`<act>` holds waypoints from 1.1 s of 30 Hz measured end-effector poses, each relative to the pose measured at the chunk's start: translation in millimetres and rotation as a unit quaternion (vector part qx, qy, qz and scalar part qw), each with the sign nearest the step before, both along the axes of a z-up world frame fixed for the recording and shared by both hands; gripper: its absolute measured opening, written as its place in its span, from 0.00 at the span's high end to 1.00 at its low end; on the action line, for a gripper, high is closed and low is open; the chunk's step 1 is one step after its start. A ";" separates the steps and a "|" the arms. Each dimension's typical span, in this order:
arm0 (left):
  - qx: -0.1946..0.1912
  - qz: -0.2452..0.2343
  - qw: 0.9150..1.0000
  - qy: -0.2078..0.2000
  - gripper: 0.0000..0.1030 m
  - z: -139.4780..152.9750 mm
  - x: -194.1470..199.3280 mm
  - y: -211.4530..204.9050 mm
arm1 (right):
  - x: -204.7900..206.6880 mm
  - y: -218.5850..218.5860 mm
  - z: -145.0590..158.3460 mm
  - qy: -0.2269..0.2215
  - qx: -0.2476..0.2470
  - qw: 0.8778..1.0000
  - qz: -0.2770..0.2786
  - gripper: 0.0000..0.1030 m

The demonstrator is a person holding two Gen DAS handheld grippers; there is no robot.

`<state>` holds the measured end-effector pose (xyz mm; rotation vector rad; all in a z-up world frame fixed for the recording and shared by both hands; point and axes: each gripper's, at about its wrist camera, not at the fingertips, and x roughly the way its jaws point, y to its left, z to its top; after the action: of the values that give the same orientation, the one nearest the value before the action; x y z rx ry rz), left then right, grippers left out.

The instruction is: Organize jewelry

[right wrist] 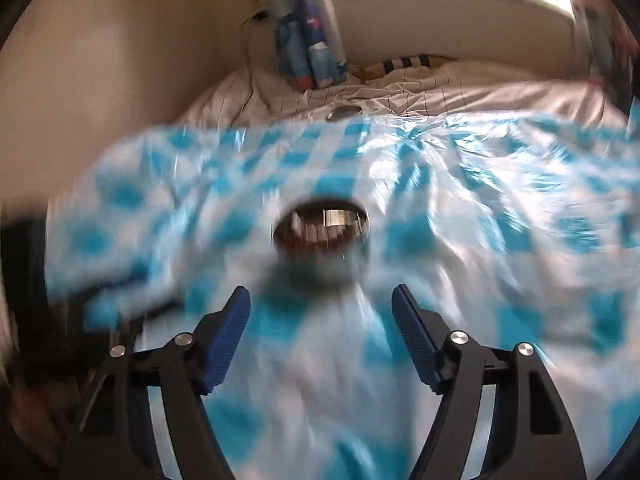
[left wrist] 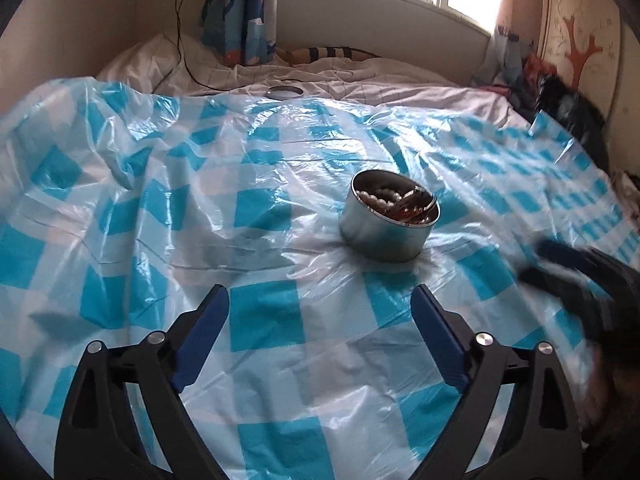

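Bed under a crinkly blue-check plastic sheet: your left tool is spread, empty. Tin of jewelry sits centre, lid far behind. Right tool released, blurred; soft bedding could tip the tin.

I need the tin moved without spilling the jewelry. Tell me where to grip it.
Grip the round metal tin across its smooth side wall, from the near side with open tongs straddling it. It stands upright and lidless, full of pearls, so keep it level.
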<state>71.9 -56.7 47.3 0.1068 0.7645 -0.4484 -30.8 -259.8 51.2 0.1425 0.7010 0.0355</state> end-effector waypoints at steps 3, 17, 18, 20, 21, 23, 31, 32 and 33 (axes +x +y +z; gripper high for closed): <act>-0.007 0.012 1.000 -0.005 0.08 1.2 -21.2 4.6 | -44.4 7.3 -5.7 -0.016 -0.045 0.999 -0.025 0.16; 0.085 0.046 0.992 -0.081 0.07 -1.4 -119.2 13.0 | -82.7 7.8 -13.1 -0.036 -0.016 0.993 -0.115 0.07; 0.080 0.047 0.992 -0.082 0.07 -0.1 -119.5 14.0 | -83.2 8.9 -14.7 -0.036 -0.017 0.992 -0.118 0.07; 0.071 0.050 0.993 -0.082 0.07 1.8 -118.1 16.2 | -81.7 11.7 -17.9 -0.037 -0.018 0.992 -0.122 0.07; 0.067 0.050 0.993 -0.080 0.07 1.9 -117.0 16.5 | -80.2 12.5 -19.2 -0.036 -0.018 0.992 -0.123 0.07; 0.062 0.050 0.994 -0.075 0.07 0.7 -114.3 14.9 | -77.7 13.1 -22.5 -0.033 -0.015 0.992 -0.124 0.07; 0.056 0.042 0.995 -0.072 0.07 -1.4 -111.2 8.2 | -71.3 11.4 -29.8 -0.027 -0.011 0.990 -0.135 0.07; 0.056 0.043 0.995 -0.072 0.07 -1.4 -110.9 8.1 | -70.8 11.6 -30.3 -0.025 -0.012 0.990 -0.135 0.07; 0.056 0.044 0.995 -0.073 0.07 -1.1 -111.0 8.5 | -70.2 12.6 -30.9 -0.024 -0.012 0.991 -0.134 0.07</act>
<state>-39.2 -48.2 46.1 0.2073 0.6480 -0.3103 -101.1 -247.1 20.3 0.2104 0.6291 -0.2271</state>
